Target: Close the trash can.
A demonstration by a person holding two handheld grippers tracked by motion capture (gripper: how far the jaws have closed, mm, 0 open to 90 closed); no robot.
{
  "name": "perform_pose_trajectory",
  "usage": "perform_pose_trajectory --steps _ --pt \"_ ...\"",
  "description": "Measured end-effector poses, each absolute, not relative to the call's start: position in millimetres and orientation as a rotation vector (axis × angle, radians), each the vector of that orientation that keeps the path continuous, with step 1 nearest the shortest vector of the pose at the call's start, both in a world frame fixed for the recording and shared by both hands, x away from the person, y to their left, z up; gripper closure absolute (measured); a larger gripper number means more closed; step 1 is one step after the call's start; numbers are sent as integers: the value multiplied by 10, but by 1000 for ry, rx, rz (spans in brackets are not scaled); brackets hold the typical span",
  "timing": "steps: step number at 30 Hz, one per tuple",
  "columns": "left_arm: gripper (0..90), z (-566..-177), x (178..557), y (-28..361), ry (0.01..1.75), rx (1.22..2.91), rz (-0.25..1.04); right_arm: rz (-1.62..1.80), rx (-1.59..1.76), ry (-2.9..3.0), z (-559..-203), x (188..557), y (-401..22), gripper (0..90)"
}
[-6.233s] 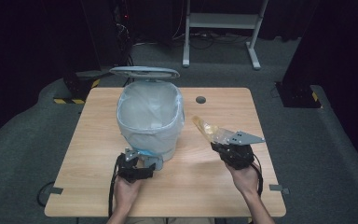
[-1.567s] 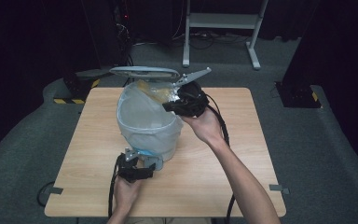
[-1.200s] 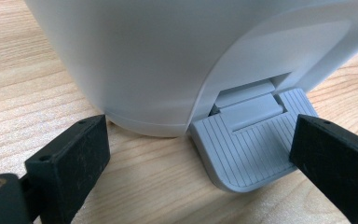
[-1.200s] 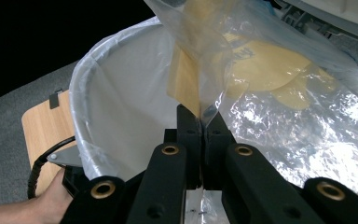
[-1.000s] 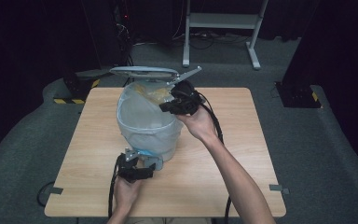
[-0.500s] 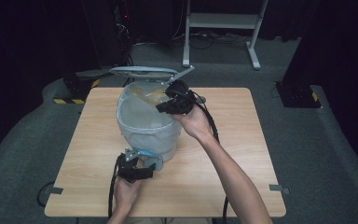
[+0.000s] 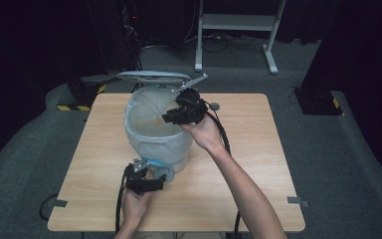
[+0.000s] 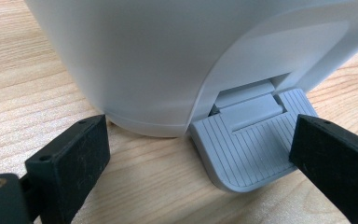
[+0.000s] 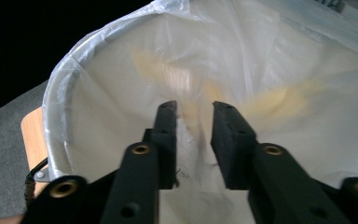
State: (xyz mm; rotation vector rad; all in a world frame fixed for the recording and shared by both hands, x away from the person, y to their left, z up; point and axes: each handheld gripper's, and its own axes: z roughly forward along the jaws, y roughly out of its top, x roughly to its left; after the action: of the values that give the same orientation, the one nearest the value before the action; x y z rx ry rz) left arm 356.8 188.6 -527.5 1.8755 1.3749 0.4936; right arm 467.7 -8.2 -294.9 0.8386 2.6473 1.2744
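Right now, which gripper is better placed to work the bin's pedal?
Left. The left gripper has its open jaws straddling the grey pedal at the bin foot. The right gripper hangs above the bin's mouth, jaws just opening, nothing clearly gripped.

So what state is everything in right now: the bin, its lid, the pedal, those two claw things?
Bin: upright on the table, lined with a clear bag.
Lid: raised.
Pedal: between the left gripper jaws, which stand apart at its sides.
Right gripper: over the bin's mouth, jaws just opened, a blurred yellowish wrapper dropping into the bag.
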Motion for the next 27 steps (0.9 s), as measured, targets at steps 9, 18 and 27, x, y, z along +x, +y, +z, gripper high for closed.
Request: perform_pose_trajectory --steps 9,18,27 --pt "52 -5274 3568 1886 1375 1877 496 1315 826 2605 -2941 4655 -151 692" --pt "52 -5276 3569 1885 1376 1877 491 1380 826 2550 -2927 4580 -257 641" --pt "52 -5277 3569 1882 1376 1876 490 1445 833 2471 -2869 4478 -434 583"
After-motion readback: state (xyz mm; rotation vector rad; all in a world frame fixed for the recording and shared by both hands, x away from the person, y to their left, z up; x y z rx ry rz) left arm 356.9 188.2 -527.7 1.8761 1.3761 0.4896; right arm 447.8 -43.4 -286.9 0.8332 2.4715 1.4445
